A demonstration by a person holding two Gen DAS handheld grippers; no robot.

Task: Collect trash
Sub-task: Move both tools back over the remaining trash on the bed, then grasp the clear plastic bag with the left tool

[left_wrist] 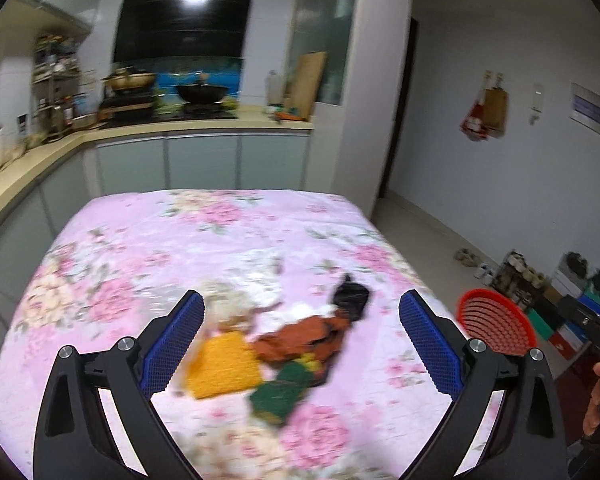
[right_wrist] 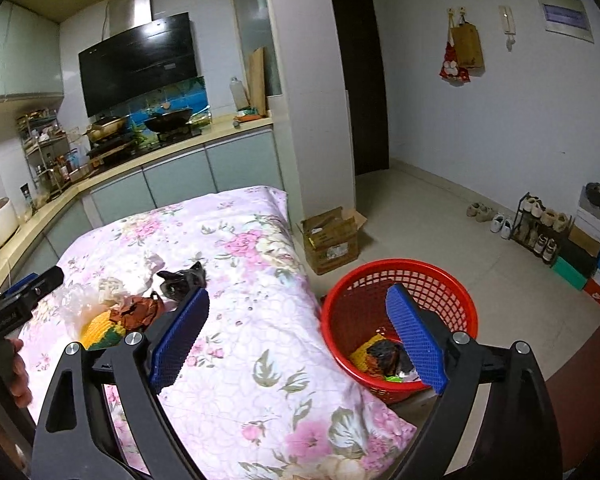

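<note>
- Step in hand, as judged: between deliveries. Some trash already lies in the basket (right_wrist: 400,312); a pile remains on the table (left_wrist: 180,240). Task partly done.
- Left gripper (left_wrist: 300,340): jaws spread wide, nothing between the pads. It hangs over the near part of the table, aimed down at the pile.
- Right gripper (right_wrist: 296,332): jaws wide, nothing held. It points over the table's right edge; the far pad lies across the basket's mouth in its view.
- Basket: red, mesh-walled, on the floor just beside the table's right edge. One only.
- In the basket, counted: a yellow piece (right_wrist: 366,354), a dark crumpled piece (right_wrist: 386,356), and a green scrap (right_wrist: 394,379) half hidden by the pad. Three seen; more may lie under them.
- On the table, left view blurred, so the count is rough: one yellow sponge (left_wrist: 228,364), one green pad (left_wrist: 282,392), one brown wrapper (left_wrist: 304,338), one black wrapper (left_wrist: 350,298), white tissue (left_wrist: 268,296) in an uncertain number of wads, and one pale crumpled lump (left_wrist: 232,312). At least six pieces.
- The pile is bunched together, pieces touching or overlapping, well left of the basket.
- Next move, as judged: lower the left gripper on one piece at the pile's edge, the yellow sponge being nearest its left pad, and close on that alone.
- Risk: overlapping pieces may drag along; thin wrappers may slip from the pads.
- The carry then runs rightward over the table edge to the basket.
</note>
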